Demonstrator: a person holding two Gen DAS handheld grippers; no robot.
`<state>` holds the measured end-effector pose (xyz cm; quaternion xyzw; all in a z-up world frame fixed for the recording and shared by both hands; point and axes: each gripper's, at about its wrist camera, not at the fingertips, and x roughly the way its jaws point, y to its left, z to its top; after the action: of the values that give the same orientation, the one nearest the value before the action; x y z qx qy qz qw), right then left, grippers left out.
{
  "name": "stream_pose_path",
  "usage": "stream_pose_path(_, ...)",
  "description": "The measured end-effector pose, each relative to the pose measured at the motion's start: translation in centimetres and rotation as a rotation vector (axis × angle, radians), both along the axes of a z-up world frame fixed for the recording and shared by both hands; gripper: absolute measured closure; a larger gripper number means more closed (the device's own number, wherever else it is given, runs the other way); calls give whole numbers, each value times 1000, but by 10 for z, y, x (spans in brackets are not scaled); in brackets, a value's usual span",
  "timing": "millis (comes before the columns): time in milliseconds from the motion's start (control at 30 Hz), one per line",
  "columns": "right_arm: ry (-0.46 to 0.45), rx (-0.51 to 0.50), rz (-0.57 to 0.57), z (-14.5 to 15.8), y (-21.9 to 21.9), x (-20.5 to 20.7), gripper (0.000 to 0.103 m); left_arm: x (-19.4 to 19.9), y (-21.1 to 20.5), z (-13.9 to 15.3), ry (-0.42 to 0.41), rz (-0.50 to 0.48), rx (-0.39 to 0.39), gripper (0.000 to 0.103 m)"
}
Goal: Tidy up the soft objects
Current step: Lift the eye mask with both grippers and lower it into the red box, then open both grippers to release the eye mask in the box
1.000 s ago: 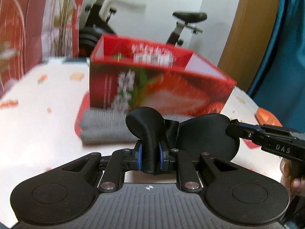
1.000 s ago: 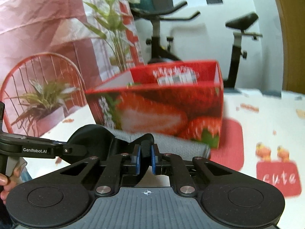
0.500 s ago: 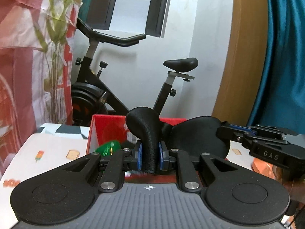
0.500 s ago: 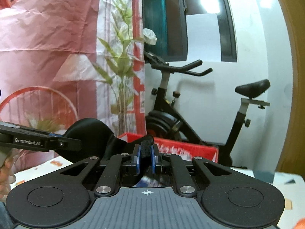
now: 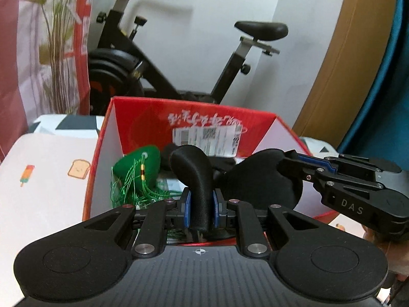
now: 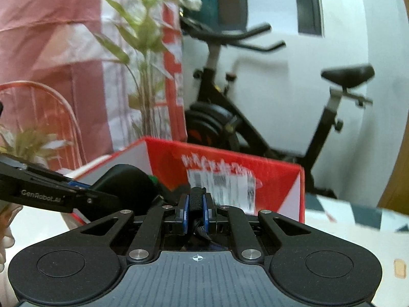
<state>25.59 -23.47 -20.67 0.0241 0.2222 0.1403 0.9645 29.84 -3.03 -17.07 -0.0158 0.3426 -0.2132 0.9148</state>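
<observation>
two grippers, left gripper [image 5: 200, 204] and right gripper [image 6: 196, 208], fingers pinching black soft piece [image 5: 194, 171], hovering over red box [image 5: 143, 107] just ahead. step: drop-in. next: lower, release beside green pouch [image 5: 136, 166].

Exercise bike [image 5: 158, 58]: black, against the white wall beyond the table's far edge.
Plant [image 6: 143, 58]: green leaves on thin stalks, left of the bike.
Curtain [image 6: 51, 38]: pink and red, behind the plant.
Tablecloth [image 5: 48, 168]: white, printed with toast and popsicle.

Black item [image 5: 194, 176] now over red box [image 5: 179, 110] (was higher).
</observation>
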Motion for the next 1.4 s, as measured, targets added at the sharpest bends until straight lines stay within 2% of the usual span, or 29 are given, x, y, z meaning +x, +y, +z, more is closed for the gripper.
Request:
stream_pose_path(233, 84, 49, -73, -25, -19, 14, 93, 15, 2, -9, 43, -2, 26, 84)
stream_pose_path(300, 100, 49, -92, -30, -23, 14, 93, 16, -3, -10, 36, -41, 55, 80)
stream_pose_path(400, 117, 33, -109, -34, -26, 16, 92, 13, -12, -8, 15, -85, 145, 66)
stream_pose_path(467, 111, 27, -127, -34, -27, 15, 92, 12, -12, -6, 17, -101, 159, 44)
stream_pose_path(533, 104, 23, -144, -32, -31, 15, 92, 11, -8, -1, 16, -91, 145, 30)
stream_pose_path(733, 96, 1, -157, -24, -34, 9, 90, 4, -1, 7, -14, -51, 126, 28)
stream_pose_path(933, 39, -8, -177, -11, -35, -7, 74, -6, 5, 17, -68, 6, 125, 25)
stream_pose_path(1000, 22, 0, -191, -8, -36, -12, 65, -11, 7, 22, -88, 22, 122, 23)
stream_pose_path(1067, 2, 7, -204, -5, -38, -19, 48, -15, 9, 26, -108, 38, 122, 17)
stream_pose_path(1167, -19, 17, -221, -1, -40, -29, 31, -22, 11, 29, -133, 59, 137, 10)
stream_pose_path(1233, -16, 34, -238, 2, -42, -34, 24, -26, 13, 31, -139, 80, 149, 3)
stream_pose_path(1267, -18, 50, -247, 4, -44, -38, 13, -29, 15, 32, -142, 91, 149, 1)
stream_pose_path(1333, -35, 74, -260, 7, -47, -46, 0, -35, 19, 35, -158, 100, 136, 0)
stream_pose_path(1400, -53, 84, -282, 8, -48, -55, 0, -41, 22, 36, -171, 104, 131, 0)
